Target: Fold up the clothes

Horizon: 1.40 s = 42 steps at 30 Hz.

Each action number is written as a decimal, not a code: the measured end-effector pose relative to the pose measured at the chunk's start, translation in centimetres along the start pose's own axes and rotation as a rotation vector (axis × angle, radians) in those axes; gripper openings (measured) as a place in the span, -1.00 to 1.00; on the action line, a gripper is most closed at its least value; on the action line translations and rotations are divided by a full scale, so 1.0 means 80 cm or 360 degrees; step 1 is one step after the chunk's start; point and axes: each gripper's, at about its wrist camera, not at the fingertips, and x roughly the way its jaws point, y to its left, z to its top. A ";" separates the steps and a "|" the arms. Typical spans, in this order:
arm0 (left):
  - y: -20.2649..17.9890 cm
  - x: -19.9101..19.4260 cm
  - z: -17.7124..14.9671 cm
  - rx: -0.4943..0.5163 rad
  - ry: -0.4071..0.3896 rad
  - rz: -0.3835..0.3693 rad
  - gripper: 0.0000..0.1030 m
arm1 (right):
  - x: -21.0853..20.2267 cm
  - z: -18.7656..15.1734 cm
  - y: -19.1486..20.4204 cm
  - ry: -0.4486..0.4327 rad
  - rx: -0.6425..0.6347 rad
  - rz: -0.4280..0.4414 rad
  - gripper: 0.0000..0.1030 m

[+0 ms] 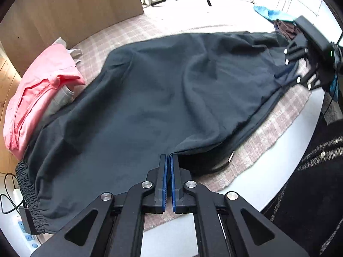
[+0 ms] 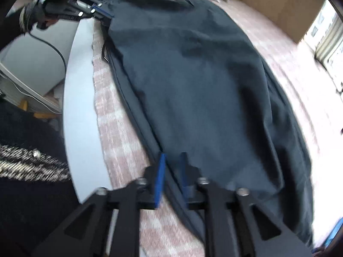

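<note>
Dark trousers (image 1: 160, 90) lie spread flat on a pink plaid cloth (image 1: 278, 120). Their elastic waistband (image 1: 27, 192) is at the lower left of the left wrist view. My left gripper (image 1: 169, 156) is shut on the near edge of the trousers, and the fabric rises slightly at its tips. The right wrist view shows this gripper (image 2: 105, 15) at the garment's far corner. My right gripper (image 2: 173, 156) stands with its pads a little apart, the near side seam of the trousers (image 2: 203, 85) running between them. This gripper (image 1: 285, 72) also appears at the far right end in the left wrist view.
A folded pink garment (image 1: 38, 94) lies on grey clothes beside the waistband. The white table edge (image 1: 268, 167) runs along the near side, with a person's dark clothing (image 1: 317, 171) close to it. A power strip (image 1: 23, 229) and cables sit at the lower left. A blue cloth (image 1: 270, 12) lies far right.
</note>
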 end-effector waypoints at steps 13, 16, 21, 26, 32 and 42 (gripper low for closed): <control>0.004 -0.007 -0.004 0.0059 0.0075 -0.0035 -0.95 | 0.002 0.009 -0.010 0.0054 -0.0029 0.0135 -0.95; -0.001 0.028 -0.026 0.0061 0.0310 -0.0111 -0.92 | 0.002 0.005 -0.003 0.0106 -0.0093 0.0141 -0.95; 0.004 0.008 -0.010 0.0001 0.0274 -0.0139 -0.89 | -0.044 0.011 -0.053 -0.0027 0.0162 0.0219 -0.85; -0.009 -0.017 0.055 0.0042 0.0054 -0.0200 -0.61 | -0.104 -0.006 -0.143 -0.0240 0.0474 0.0016 -0.79; -0.014 0.054 0.137 0.0061 0.0015 -0.0118 -0.22 | -0.062 0.015 -0.247 -0.0111 0.0388 -0.0040 -0.58; -0.002 0.122 0.157 0.0035 0.0076 0.0041 -1.00 | -0.022 0.004 -0.239 -0.0086 0.0159 0.0121 -0.77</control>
